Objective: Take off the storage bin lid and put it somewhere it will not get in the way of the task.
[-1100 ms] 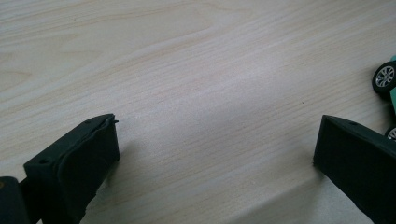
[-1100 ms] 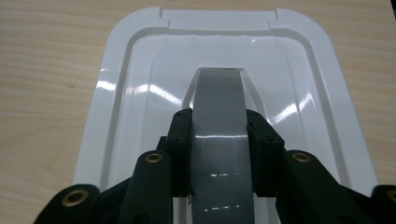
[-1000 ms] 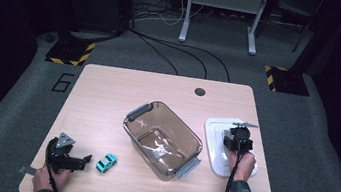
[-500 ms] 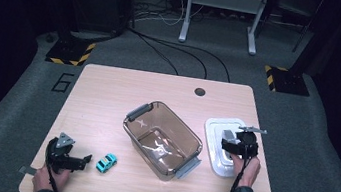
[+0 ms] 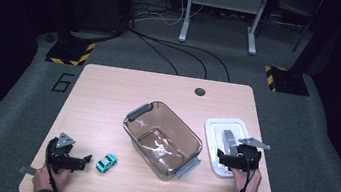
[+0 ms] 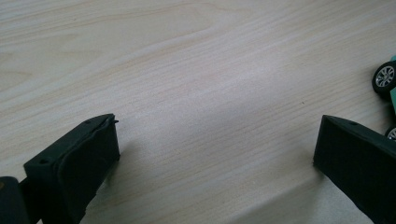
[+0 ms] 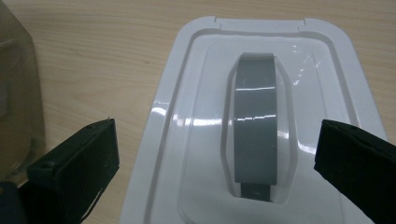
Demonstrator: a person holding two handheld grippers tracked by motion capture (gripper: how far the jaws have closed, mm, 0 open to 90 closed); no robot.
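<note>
Since a second ago, we are shifting our right gripper (image 5: pixel 226 159) down toward five o'clock over the white plastic lid (image 7: pixel 261 121), jaws spread wide, straddling its grey handle (image 7: pixel 253 135). Our left gripper (image 5: pixel 79 160) is waiting released beside the small teal toy car (image 5: pixel 106 162).

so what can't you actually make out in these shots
- Toy car, left gripper view: cut off by the right edge, with the gripper's right jaw in front; a wheel and a teal sliver show.
- Brown bin, right gripper view: cut off by the left edge.
- White lid, high view: its near part is hidden behind the right gripper.
- Bin's inside, high view: glare makes any contents unclear.
</note>
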